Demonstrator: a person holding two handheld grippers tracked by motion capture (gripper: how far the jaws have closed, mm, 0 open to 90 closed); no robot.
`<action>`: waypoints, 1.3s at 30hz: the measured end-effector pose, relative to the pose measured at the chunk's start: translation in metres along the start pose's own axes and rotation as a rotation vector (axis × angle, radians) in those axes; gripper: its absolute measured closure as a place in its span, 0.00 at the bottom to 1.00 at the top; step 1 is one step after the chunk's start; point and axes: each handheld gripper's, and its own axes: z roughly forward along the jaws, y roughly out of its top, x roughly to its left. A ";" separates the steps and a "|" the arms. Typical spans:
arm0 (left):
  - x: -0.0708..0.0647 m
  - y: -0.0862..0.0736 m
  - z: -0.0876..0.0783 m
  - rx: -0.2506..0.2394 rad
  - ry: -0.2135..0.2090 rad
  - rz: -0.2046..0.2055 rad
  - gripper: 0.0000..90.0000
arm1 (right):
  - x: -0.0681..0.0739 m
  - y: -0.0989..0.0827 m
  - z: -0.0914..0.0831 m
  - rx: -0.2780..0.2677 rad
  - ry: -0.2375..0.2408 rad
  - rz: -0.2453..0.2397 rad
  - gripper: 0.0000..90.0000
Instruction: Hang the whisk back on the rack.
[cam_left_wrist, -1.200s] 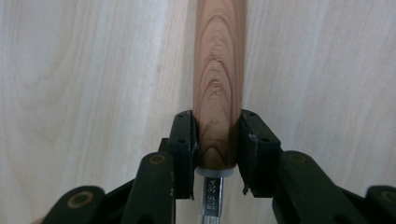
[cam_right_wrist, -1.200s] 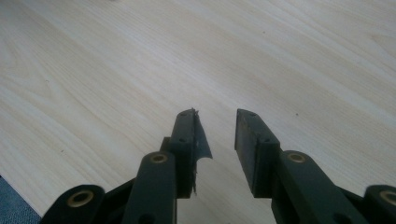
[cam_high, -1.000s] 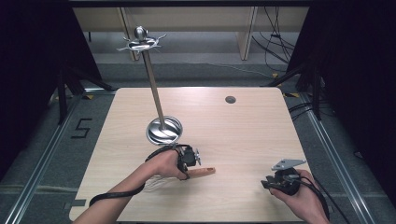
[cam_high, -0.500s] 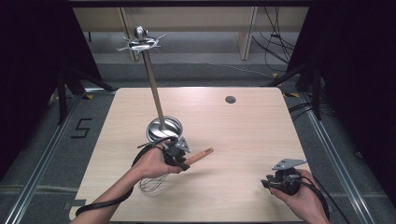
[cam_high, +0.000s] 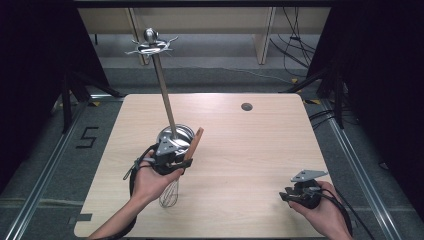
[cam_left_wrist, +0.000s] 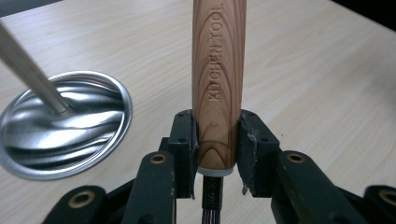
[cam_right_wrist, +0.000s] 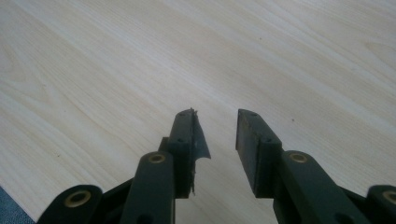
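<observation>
Since a second ago the whisk has swung: its wooden handle, which lay pointing toward three o'clock on the counter, now tilts up toward one o'clock, and the left hand-held gripper has moved closer to the stand base.

That gripper's black jaws are clenched on the handle's lower end; in the left gripper view the handle is a smooth rounded cylinder of reddish-grained wood, stamped KITCHEN TOOL along its length, with a pale collar beneath and dark wires below it. The wire balloon hangs at six o'clock from the hand, over the counter just beside the wrist; whether it touches the surface I cannot tell.

The stand base is a round, shiny metal dish with a rippled reflection, and a thin metal pole rises from it to a spiky top piece.

At four o'clock on the pale wood-grain counter, the right hand-held gripper sits low in the hand, its jaws parted with nothing between them.
</observation>
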 end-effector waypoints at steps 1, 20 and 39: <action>0.000 0.000 -0.002 -0.012 0.014 -0.012 0.76 | 0.001 0.000 -0.001 0.005 0.004 0.015 0.76; 0.025 0.008 -0.037 -0.242 0.316 -0.173 0.76 | 0.000 0.000 0.000 -0.004 0.001 -0.006 0.76; 0.039 0.034 -0.064 -0.336 0.398 -0.206 0.76 | 0.002 0.002 0.000 0.000 0.005 0.016 0.76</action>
